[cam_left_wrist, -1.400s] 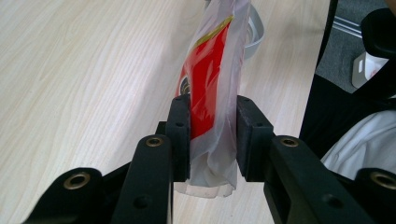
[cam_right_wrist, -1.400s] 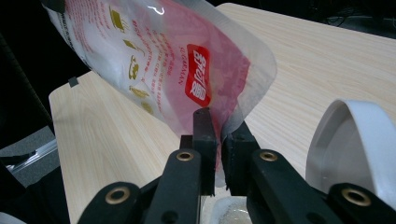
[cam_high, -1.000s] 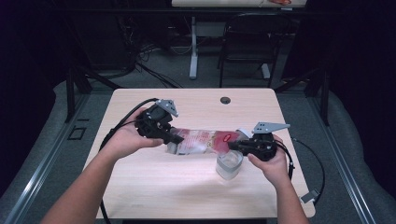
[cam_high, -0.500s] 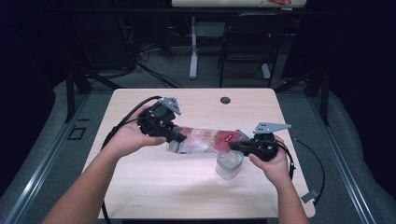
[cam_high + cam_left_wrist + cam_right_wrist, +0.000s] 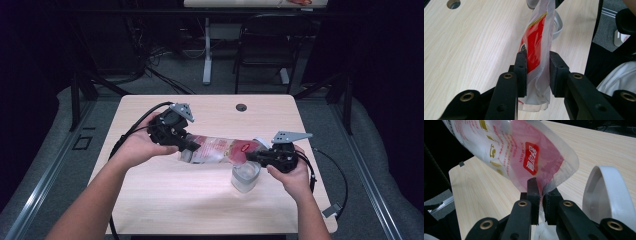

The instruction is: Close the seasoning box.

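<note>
Both grippers clamp the pouch point(image 5: 220, 149) by its ends: left gripper point(image 5: 186, 145), right gripper point(image 5: 256, 156). It hangs level over the table point(image 5: 175, 200), mouth end above the cup point(image 5: 245, 176). Risk: film slips from the jaws, contents spill past the cup.

Each black hand-held gripper point(image 5: 186, 145) has brass-ringed screw holes, a grey three-cornered plate and a trailing black cable.

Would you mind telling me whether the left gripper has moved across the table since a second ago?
No. In the high view the left gripper sits where it did relative to the round hole in the table, clamped on the plastic pouch.
</note>
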